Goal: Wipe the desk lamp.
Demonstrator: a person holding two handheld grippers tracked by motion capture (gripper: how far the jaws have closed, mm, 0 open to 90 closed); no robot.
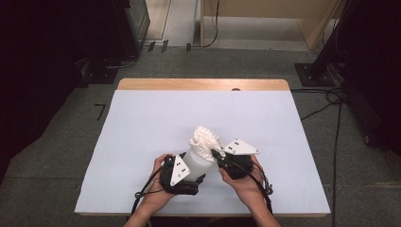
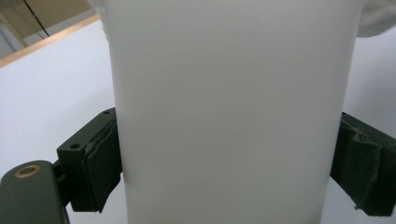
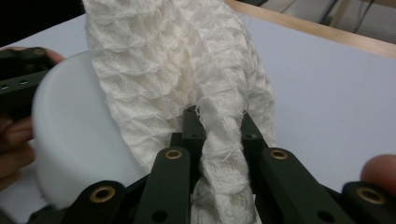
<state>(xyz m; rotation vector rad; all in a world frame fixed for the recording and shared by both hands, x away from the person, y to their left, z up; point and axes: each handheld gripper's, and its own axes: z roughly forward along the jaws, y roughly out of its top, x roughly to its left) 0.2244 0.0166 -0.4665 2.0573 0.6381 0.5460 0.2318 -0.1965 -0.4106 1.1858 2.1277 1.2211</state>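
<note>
A white plastic cup [image 1: 195, 161] is tilted low over the table, and my left gripper [image 1: 191, 174] is shut on its body. In the left gripper view both pads [image 2: 100, 161] press the cup's wall [image 2: 229, 112] from either side. A white waffle-weave cloth [image 1: 205, 138] bunches over the cup's mouth. My right gripper [image 1: 219, 153] is shut on a twisted fold of that cloth. In the right gripper view the cloth [image 3: 177, 70] runs down between the closed jaws of my right gripper [image 3: 220, 140], draping over the cup's rim [image 3: 70, 140].
The table [image 1: 142, 127] has a pale sheet over it, with a wooden strip [image 1: 203, 84] along the far edge. Dark equipment and cables [image 1: 331, 94] lie on the floor beyond and to the right. A person's hands [image 1: 246, 187] hold both grippers near the front edge.
</note>
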